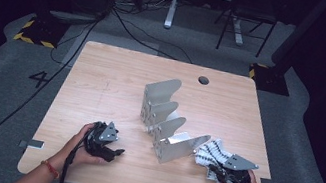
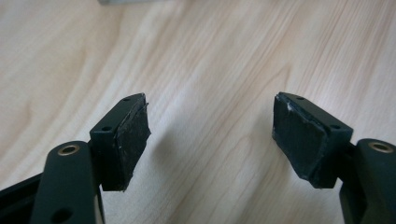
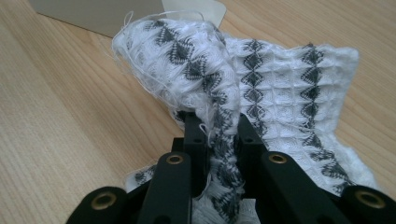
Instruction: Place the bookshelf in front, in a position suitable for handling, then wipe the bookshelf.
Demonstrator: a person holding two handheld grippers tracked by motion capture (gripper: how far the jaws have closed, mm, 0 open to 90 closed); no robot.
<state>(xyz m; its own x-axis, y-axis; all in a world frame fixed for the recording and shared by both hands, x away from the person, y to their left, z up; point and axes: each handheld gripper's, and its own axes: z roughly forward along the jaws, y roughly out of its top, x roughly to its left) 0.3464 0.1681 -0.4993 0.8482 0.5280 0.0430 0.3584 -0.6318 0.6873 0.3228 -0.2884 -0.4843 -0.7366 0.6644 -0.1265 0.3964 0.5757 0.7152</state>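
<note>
A white cloth with dark diamond patterns (image 1: pixel 213 151) lies bunched at the table's front right, next to a metal rack. My right gripper (image 1: pixel 221 174) is shut on a fold of the cloth (image 3: pixel 219 140), which rises between its jaws and spreads out beyond them. At the table's front left, my left gripper (image 1: pixel 115 153) sits low over bare wood. Its jaws stand wide apart and its pads (image 2: pixel 133 140) have nothing between them. A hand holds each gripper.
A silver metal rack (image 1: pixel 166 120) of several upright angled plates runs diagonally across the middle of the wooden table (image 1: pixel 102 81). A round cable hole (image 1: pixel 203 80) sits near the far edge. Cables trail over the grey floor behind the table.
</note>
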